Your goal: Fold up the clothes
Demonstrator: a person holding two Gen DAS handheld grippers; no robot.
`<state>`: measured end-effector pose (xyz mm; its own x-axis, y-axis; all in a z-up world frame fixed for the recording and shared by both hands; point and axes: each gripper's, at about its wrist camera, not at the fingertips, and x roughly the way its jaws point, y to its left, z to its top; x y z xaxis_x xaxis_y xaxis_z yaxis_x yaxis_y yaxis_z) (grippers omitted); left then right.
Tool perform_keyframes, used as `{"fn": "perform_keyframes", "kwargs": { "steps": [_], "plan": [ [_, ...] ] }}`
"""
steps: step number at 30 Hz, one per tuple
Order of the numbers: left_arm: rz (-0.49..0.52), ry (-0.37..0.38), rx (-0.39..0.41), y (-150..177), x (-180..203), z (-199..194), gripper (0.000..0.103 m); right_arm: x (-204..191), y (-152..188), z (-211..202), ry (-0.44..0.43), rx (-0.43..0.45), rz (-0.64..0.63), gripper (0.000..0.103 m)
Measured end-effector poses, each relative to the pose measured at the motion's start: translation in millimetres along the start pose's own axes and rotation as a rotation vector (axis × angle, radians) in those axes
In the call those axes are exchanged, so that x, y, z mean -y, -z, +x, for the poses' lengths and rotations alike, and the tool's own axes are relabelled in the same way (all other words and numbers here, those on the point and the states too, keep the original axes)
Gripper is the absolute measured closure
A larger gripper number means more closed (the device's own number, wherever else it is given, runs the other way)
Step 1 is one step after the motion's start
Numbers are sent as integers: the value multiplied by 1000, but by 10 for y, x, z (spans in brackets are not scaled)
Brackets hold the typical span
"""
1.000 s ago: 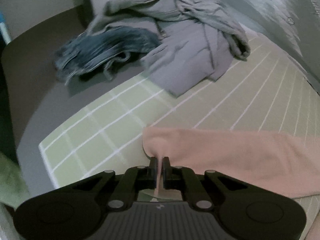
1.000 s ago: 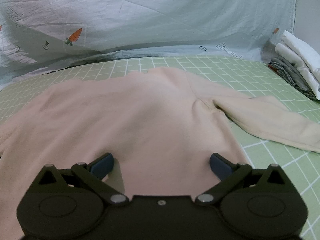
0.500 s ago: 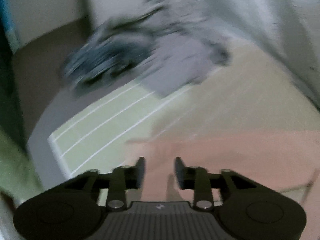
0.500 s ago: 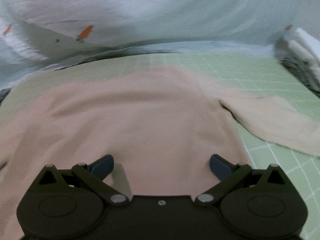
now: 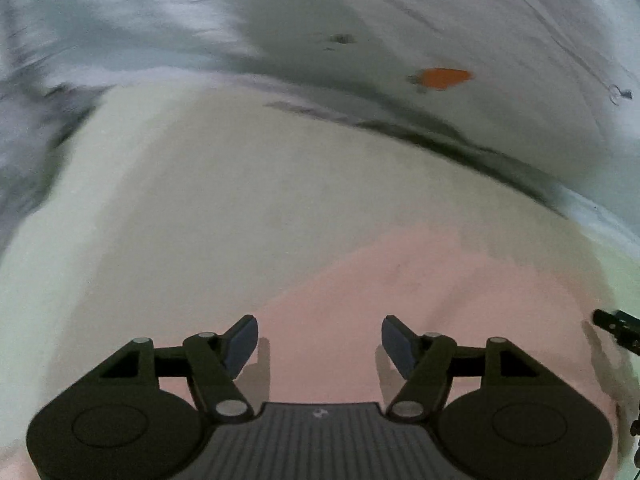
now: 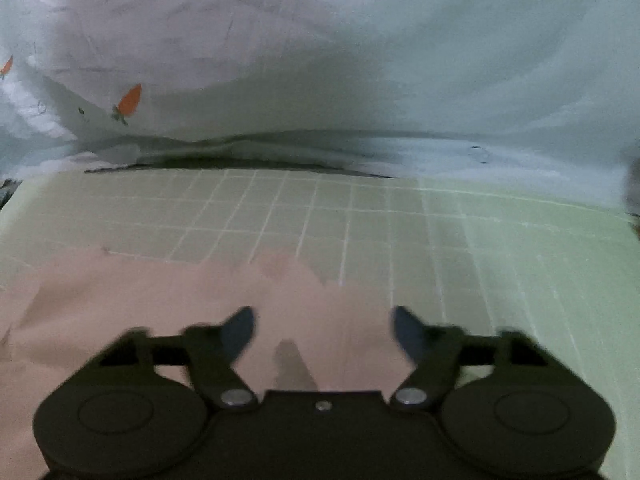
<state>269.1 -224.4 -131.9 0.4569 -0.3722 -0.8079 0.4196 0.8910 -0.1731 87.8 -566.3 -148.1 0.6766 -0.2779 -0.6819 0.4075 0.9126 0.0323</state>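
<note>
While over pink garment (image 5: 360, 300) — left claw (image 5: 318, 342), right claw (image 6: 322, 330) both spread, empty.

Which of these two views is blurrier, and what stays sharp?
Left wrist: heavy motion smear, the sheet has lost its grid and the quilt streaks, yet the left gripper is crisp, jaws open over the pink top. Right wrist: milder blur, grid lines on the sheet readable, but the right gripper itself is soft-edged.
</note>
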Motion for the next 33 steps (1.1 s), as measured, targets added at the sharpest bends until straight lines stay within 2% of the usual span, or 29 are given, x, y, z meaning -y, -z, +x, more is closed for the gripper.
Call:
{"fn": "perform_keyframes", "kwargs": {
  "steps": [2, 4, 5, 6, 8, 10, 14, 19, 20, 22, 24, 25, 27, 30, 33],
  "plan": [
    [35, 13, -10, -170, 183, 280, 34, 72, -69, 178, -60, -19, -10, 49],
    [85, 14, -15, -281, 355, 504, 34, 118, -94, 277, -129, -32, -13, 69],
    [120, 5, -14, -291, 432, 574, 47, 133, -92, 301, -165, -34, -16, 78],
    [155, -4, -3, -284, 486, 603, 82, 151, -98, 326, -196, -36, -16, 94],
    [216, -8, 16, -284, 563, 637, 94, 173, -85, 328, -228, -22, -10, 98],
    [228, -15, 30, -300, 593, 673, 94, 206, -73, 373, -236, -9, 0, 98],
    [176, -27, 62, -403, 549, 797, 94, 338, -104, 509, -249, 22, 92, 98],
    [150, -50, 89, -504, 562, 909, 93, 302, -194, 619, -205, 41, 71, 98],
    [138, -53, 88, -522, 561, 913, 89, 282, -227, 631, -190, 33, 63, 98],
    [100, -39, 83, -566, 513, 860, 83, 234, -300, 647, -157, 10, 44, 90],
    [52, -27, 114, -596, 436, 685, 62, 164, -348, 546, -50, 22, 10, 33],
    [37, -30, 141, -584, 384, 551, 53, 138, -347, 433, -13, 54, 5, 24],
    [12, -40, 199, -547, 274, 258, 27, 98, -310, 142, 29, 125, 22, 5],
    [-25, -97, 234, -337, 33, -188, 18, -5, -105, -296, 44, 154, 89, 0],
    [-80, -167, 196, 58, -317, -547, 16, -201, 280, -653, 43, 107, 119, 0]
  ]
}}
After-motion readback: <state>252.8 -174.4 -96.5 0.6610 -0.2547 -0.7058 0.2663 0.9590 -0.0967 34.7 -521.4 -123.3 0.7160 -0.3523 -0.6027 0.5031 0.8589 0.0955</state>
